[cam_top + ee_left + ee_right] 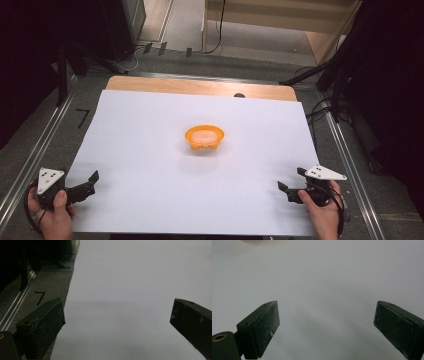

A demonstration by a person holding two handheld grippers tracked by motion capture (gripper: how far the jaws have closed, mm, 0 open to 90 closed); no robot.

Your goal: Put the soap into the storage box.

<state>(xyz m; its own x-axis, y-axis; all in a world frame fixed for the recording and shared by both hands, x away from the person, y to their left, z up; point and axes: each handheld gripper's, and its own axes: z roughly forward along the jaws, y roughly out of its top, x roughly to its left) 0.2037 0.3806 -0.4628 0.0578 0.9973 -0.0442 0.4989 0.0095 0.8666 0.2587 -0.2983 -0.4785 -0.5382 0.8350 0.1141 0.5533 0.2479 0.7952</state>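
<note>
The orange bowl (204, 138) sits upright near the centre of the white sheet (150, 150) that covers the counter (200, 86). It holds a pale, rounded content whose nature cannot be told from the high view. Nothing else stands on the sheet, and the bowl is well apart from both grippers.

Step in hand, as judged: approach to the bowl from the near corners. To do it well, bring one gripper in low and level with the rim, and align its fingers so that one passes inside the wall and the other outside. Close on the wall only, not on the content. Keep the bowl upright while closing, since a thin wall of this kind will likely tip or slide on the smooth sheet if pushed from one side. The other gripper can steady the opposite rim.

The left gripper (85, 184) rests at the near left corner, over the sheet's left edge. Its fingers (42, 327) are spread wide, released, and hold nothing.

The right gripper (292, 186) rests at the near right corner, over the sheet. Its fingers (262, 327) are likewise spread wide, released, and grasp nothing.
</note>
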